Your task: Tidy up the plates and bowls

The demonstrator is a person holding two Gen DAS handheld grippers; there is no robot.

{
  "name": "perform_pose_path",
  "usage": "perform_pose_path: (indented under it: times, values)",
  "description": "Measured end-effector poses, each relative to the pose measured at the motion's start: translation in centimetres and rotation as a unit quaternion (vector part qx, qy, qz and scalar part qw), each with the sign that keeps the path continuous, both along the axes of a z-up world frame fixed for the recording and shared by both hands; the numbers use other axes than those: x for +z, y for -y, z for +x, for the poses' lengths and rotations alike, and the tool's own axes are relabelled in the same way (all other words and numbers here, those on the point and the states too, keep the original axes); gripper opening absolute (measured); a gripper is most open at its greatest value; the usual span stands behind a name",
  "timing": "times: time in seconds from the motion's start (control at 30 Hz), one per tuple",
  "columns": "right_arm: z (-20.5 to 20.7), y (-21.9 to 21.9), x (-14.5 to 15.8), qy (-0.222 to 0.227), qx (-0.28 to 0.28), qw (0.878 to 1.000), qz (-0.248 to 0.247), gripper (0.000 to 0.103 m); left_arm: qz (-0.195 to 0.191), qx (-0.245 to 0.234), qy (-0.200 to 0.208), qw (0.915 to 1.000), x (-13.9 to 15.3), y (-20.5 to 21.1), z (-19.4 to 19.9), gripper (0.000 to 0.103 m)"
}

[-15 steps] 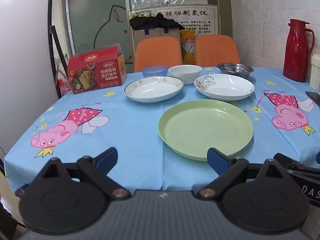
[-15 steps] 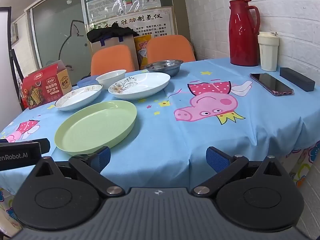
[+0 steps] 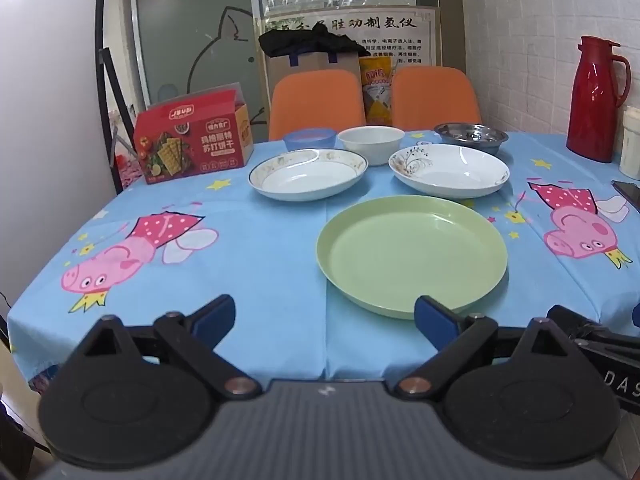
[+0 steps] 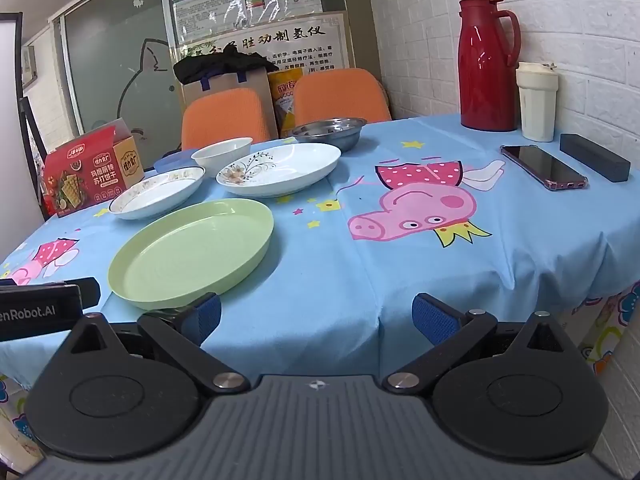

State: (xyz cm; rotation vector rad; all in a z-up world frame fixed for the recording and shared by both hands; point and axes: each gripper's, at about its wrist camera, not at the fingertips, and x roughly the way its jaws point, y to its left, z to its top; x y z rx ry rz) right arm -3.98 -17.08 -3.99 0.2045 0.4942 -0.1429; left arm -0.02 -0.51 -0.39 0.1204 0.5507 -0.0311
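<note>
Left wrist view: green plate (image 3: pixel 412 254) nearest the table edge; two white plates (image 3: pixel 307 174) behind it, bowls (image 3: pixel 371 144) beyond — unstacked, sorting not begun. Left gripper (image 3: pixel 325 316) and right gripper (image 4: pixel 316 316) spread apart, empty — likely poised.

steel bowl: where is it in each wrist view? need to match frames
Left wrist: steel bowl upper right of centre, behind the floral plate.
Right wrist: steel bowl upper centre, behind the same floral plate.
Shared landmark: red thermos, right of the bowl in both.
</note>
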Motion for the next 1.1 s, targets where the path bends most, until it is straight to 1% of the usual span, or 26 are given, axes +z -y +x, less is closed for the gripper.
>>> perform_pose_path:
  times: [0.07, 0.53, 1.1]
  values:
    - [-0.01, -0.01, 0.00, 0.000, 0.000, 1.000, 0.000, 0.103, -0.001, -0.003, -0.002, 1.0000, 0.02, -0.54, 0.26, 0.095]
    - [-0.08, -0.20, -0.01, -0.001, 0.001, 1.000, -0.001, 0.103, -0.003, -0.007, -0.008, 0.9999, -0.02, -0.69, 0.57, 0.095]
    - [0.07, -0.42, -0.08, -0.003, 0.003, 1.000, -0.003, 0.103, -0.003, -0.023, -0.003, 0.9997, 0.04, -0.76, 0.33, 0.095]
